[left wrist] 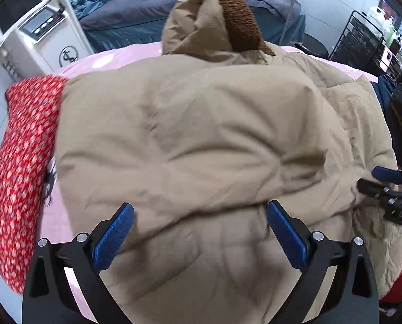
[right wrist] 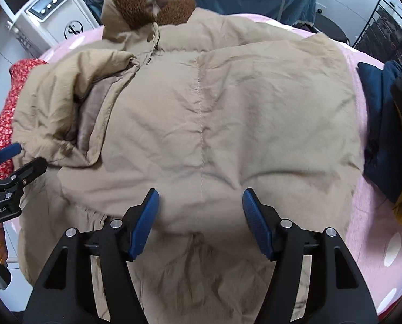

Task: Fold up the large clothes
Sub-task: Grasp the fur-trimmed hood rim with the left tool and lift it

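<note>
A big tan padded coat [left wrist: 201, 140] with a brown fleece-lined hood [left wrist: 241, 19] lies spread on a pink sheet [left wrist: 106, 59]; it also fills the right wrist view [right wrist: 214, 124], hood [right wrist: 152, 2] at the far end. My left gripper [left wrist: 200, 213] is open, its jaws wide apart just above the coat's near part, holding nothing. My right gripper [right wrist: 201, 202] is open over the coat's near middle, close to a vertical seam. Each gripper shows at the edge of the other's view: the right gripper [left wrist: 373, 178] and the left gripper [right wrist: 25, 156].
A red patterned cloth [left wrist: 25, 162] lies left of the coat. Dark blue and black clothes [right wrist: 389, 135] are piled on the right. A white machine [left wrist: 39, 40] stands far left, a grey-blue bed [left wrist: 152, 13] behind, a black wire rack [left wrist: 362, 40] far right.
</note>
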{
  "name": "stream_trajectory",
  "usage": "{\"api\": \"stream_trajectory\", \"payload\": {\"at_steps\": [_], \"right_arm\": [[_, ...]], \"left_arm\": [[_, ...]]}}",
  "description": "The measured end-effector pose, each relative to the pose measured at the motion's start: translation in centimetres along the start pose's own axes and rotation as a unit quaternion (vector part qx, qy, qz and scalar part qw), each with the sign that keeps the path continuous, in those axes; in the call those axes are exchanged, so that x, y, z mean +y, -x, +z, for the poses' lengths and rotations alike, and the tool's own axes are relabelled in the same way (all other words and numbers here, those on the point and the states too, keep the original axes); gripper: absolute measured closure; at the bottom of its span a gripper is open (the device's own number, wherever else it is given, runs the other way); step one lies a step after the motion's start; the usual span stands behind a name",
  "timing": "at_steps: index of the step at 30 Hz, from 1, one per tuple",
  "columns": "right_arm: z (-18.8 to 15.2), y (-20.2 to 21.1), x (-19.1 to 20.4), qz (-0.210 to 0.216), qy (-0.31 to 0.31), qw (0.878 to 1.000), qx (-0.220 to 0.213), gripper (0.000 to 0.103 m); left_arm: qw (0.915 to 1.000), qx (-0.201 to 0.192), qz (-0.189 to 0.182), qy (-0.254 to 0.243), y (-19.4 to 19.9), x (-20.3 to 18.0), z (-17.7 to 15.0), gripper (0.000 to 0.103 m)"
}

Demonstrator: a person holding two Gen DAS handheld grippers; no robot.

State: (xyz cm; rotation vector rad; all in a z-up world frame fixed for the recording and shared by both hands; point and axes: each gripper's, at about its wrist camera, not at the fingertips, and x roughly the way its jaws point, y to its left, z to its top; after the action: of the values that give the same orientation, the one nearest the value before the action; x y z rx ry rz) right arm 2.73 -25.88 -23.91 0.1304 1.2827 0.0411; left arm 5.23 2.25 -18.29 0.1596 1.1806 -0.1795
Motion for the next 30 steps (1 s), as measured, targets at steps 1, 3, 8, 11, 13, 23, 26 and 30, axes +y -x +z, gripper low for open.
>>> {"api": "stream_trajectory", "payload": {"at_steps": [1, 3, 8, 11, 13, 23, 26, 30], "right_arm": [[-0.3, 0.5, -0.3, 0.003, -0.003, 1.0, -0.004, 0.038], [-0.1, 1.0, -0.2, 0.005, -0.008, 1.0, -0.007, 0.038], [0.3, 1.7, -0.9, 0.009, -0.023, 1.0, -0.008, 0.038], [0.6, 1.7, -1.2, 0.016, -0.034, 0.999, -0.005, 0.038], [0.7, 1.8, -1.2, 0.023, -0.041, 0.999, -0.005, 0.038], [0.7, 1.9, -2.7, 0.052, -0.096, 0.994, 0.007, 0.037], [1.2, 2.1, -3.2, 0.052, -0.106, 0.993, 0.007, 0.037], [2.0, 2.6, -4.1, 0.056, -0.134, 0.989, 0.003, 0.037]], "left_arm": [[1.0, 0.0, 0.002, 0.003, 0.2, 0.3, -0.3, 0.007], [0.9999, -0.002, 0.006, 0.008, 0.7, 1.1, -0.4, 0.007], [0.9995, -0.024, 0.017, -0.011, 1.9, 1.9, 2.8, 0.007], [0.9987, -0.042, 0.018, -0.021, 2.1, 1.8, 7.5, 0.007], [0.9982, -0.054, 0.018, -0.02, 2.1, 1.8, 11.2, 0.007], [0.9988, -0.045, -0.014, 0.007, -1.2, -1.0, 32.7, 0.007], [0.9999, 0.009, -0.006, 0.007, -5.3, -2.3, 37.1, 0.007], [0.997, 0.071, 0.029, -0.007, -11.1, -3.3, 39.8, 0.013]]}}
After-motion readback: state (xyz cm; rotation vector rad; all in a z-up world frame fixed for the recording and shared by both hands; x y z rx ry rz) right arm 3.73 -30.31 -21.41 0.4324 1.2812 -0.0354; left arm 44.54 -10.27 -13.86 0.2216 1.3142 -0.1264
